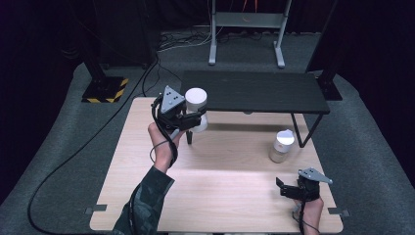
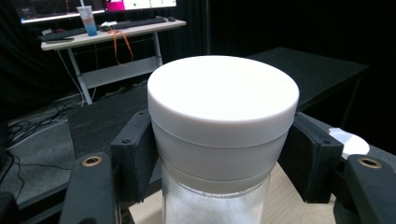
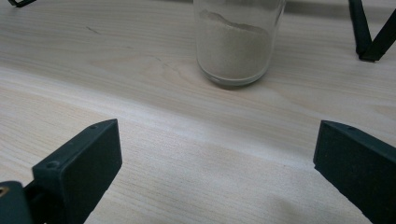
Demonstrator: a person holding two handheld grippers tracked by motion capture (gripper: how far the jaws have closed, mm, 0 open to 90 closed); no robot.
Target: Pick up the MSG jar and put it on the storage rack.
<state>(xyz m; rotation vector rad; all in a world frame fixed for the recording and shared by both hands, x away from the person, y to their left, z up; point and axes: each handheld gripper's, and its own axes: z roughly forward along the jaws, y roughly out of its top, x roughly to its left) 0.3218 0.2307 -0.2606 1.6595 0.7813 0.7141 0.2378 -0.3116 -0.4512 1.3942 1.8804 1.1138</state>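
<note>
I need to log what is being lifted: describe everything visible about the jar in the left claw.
The jar is round, with a clear glass-like body and a broad, smooth white screw-style lid, closed. Pale powder or grains show through the body below the lid. It stands upright, held above the wooden table near the left end of the black shelf. The left claw clamps it from both sides, its black pads pressing on the lid's lower rim. Nothing else touches it.

second jar [image 1: 281, 145] upright on table [image 1: 230, 196] | black shelf [image 1: 254, 90] behind
</note>
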